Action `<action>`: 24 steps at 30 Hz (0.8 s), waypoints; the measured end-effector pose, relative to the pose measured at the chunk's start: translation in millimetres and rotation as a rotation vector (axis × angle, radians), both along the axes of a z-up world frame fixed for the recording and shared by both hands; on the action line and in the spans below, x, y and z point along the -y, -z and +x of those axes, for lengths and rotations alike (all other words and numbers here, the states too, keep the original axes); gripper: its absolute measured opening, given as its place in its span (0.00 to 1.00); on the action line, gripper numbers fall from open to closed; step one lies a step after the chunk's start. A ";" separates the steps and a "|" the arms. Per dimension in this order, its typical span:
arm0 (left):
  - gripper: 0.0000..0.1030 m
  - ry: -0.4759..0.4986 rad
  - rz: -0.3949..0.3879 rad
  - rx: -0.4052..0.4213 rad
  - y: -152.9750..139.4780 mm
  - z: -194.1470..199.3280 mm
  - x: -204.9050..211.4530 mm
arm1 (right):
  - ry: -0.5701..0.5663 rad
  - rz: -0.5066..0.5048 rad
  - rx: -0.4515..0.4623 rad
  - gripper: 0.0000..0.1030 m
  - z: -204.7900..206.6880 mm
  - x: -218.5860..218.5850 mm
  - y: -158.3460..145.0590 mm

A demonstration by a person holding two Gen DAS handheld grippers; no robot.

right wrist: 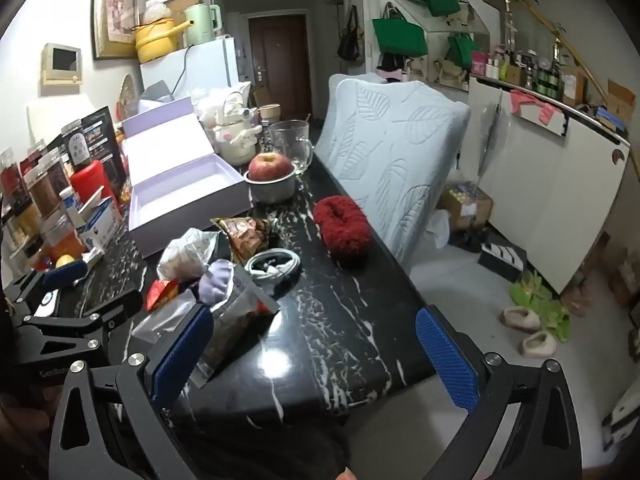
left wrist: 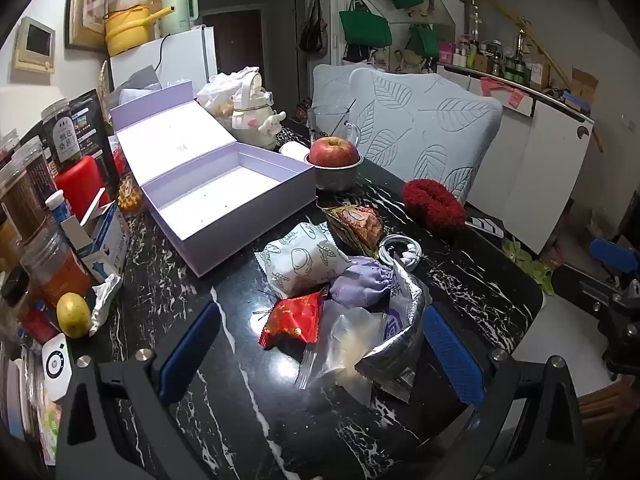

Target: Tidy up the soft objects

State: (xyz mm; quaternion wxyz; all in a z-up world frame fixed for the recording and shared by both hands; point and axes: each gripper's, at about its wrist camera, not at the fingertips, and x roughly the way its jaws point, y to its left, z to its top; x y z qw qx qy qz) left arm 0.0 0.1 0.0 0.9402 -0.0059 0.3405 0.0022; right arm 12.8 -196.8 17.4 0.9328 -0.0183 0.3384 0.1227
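Lying heaped near the front of the black marbled surface [left wrist: 240,360]: a white printed snack packet [left wrist: 302,262], a red foil packet [left wrist: 294,316], a lilac drawstring pouch [left wrist: 360,282], a clear plastic bag [left wrist: 344,346] and a silver foil bag [left wrist: 394,354], all touching or overlapping. Sitting just behind the heap: a brown wrapped snack [left wrist: 356,224] and a coiled white cable [left wrist: 400,250]. Resting apart toward the right edge, beside the leaf-patterned chair back [left wrist: 424,128]: a fluffy red scrunchie [left wrist: 434,204]. Standing open and empty at left, lid tilted back: a lilac box [left wrist: 224,196]. Sitting behind the box: a red apple [left wrist: 334,152] in a metal bowl [left wrist: 338,178], with a glass mug [left wrist: 332,124] further back. Crowding the left edge: jars, cartons and a yellow potato-like item [left wrist: 72,314]. Hovering above the heap, angled downward, jaws spread wide with nothing gripped: left claw [left wrist: 320,354], its blue pads flanking the packets without touching. Hovering over the bare front right part of the surface, jaws likewise spread wide and holding nothing: right claw [right wrist: 316,354], its left pad near the silver bag.
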 end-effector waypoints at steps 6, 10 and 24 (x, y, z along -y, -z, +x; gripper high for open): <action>1.00 0.000 0.021 -0.009 -1.4 0.7 1.2 | -0.002 0.011 -0.011 1.00 2.2 1.6 1.4; 1.00 0.005 0.011 -0.010 0.1 -0.5 -2.4 | -0.014 -0.012 -0.006 1.00 1.9 -6.6 1.2; 1.00 -0.006 0.020 -0.024 6.6 1.6 -1.8 | -0.034 -0.018 -0.001 1.00 5.1 -9.5 3.2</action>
